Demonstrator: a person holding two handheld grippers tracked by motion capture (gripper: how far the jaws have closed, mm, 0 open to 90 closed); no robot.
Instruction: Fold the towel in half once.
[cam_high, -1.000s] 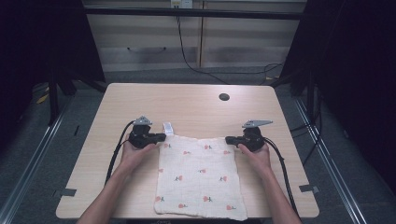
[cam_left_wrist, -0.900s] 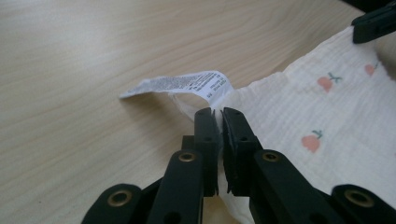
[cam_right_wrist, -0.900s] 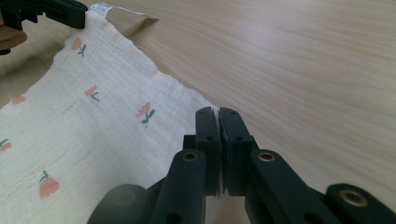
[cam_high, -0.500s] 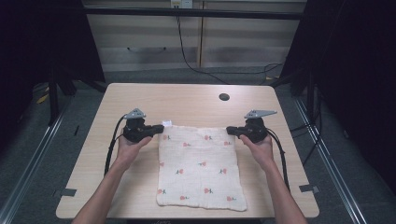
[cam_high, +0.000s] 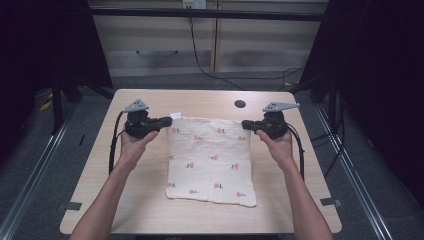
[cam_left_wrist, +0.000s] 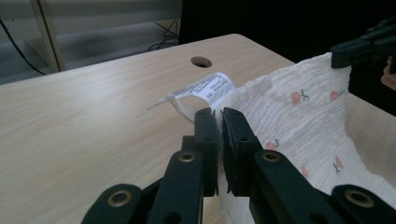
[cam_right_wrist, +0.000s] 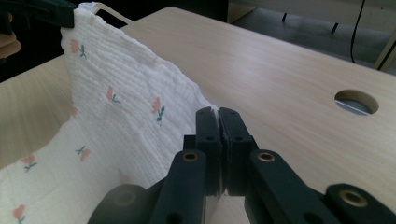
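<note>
White muslin cloth (cam_high: 210, 157) hangs clamped at its far corners by the left gripper (cam_high: 162, 121) and right gripper (cam_high: 246, 124); keep that edge taut and level above the desk (cam_high: 150, 200).

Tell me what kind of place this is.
Likely a lab data-collection rig, not a home: a bare light wooden table with a round cable hole, dark curtains at both sides, loose black cables on the floor behind.
</note>
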